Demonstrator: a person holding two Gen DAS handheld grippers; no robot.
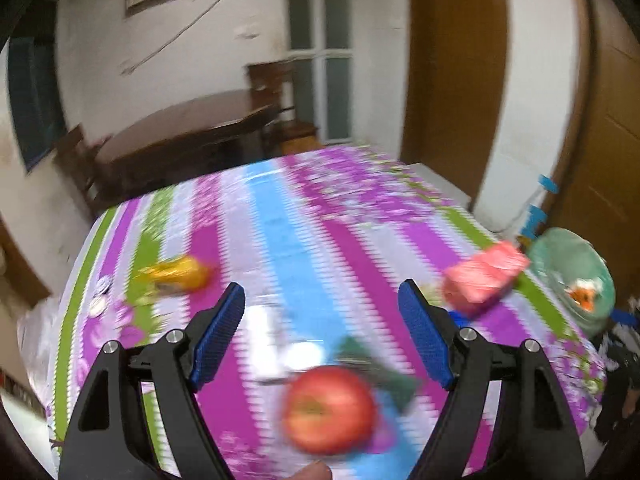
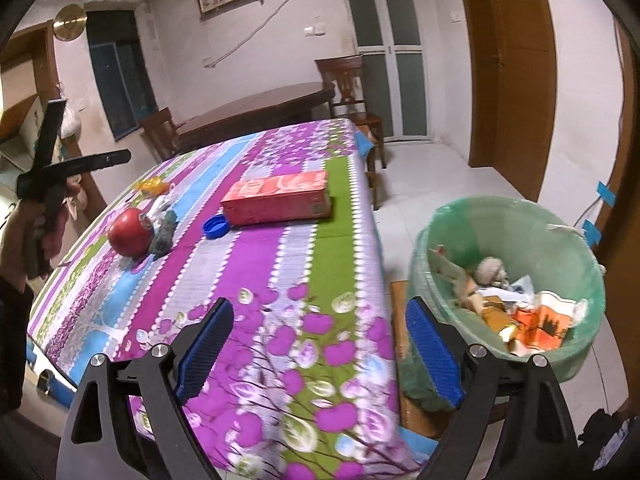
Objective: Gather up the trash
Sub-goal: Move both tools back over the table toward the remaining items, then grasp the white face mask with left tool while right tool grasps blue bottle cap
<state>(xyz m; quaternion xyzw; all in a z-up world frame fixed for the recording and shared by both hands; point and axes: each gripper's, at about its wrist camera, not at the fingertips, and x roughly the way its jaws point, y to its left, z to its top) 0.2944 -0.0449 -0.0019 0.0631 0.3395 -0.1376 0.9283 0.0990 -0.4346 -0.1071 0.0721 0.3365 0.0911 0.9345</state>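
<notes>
A table with a striped floral cloth (image 2: 256, 280) carries a red carton (image 2: 276, 198), a blue lid (image 2: 215, 227), a red apple (image 2: 130, 232), a dark green wrapper (image 2: 164, 234) and a yellow wrapper (image 2: 152, 186). My left gripper (image 1: 322, 312) is open and empty above the cloth, behind the apple (image 1: 330, 408) and green wrapper (image 1: 376, 364); that view is blurred. The yellow wrapper (image 1: 176, 276) lies left of it, the carton (image 1: 484, 276) right. My right gripper (image 2: 320, 324) is open and empty over the table's near right edge, beside the bin (image 2: 508, 288).
The green-lined bin, holding several bits of trash, stands on the floor right of the table; it also shows in the left wrist view (image 1: 576, 280). A dark wooden table (image 2: 256, 114) and chairs (image 2: 352, 92) stand behind. The left hand-held gripper's body (image 2: 52, 168) shows at far left.
</notes>
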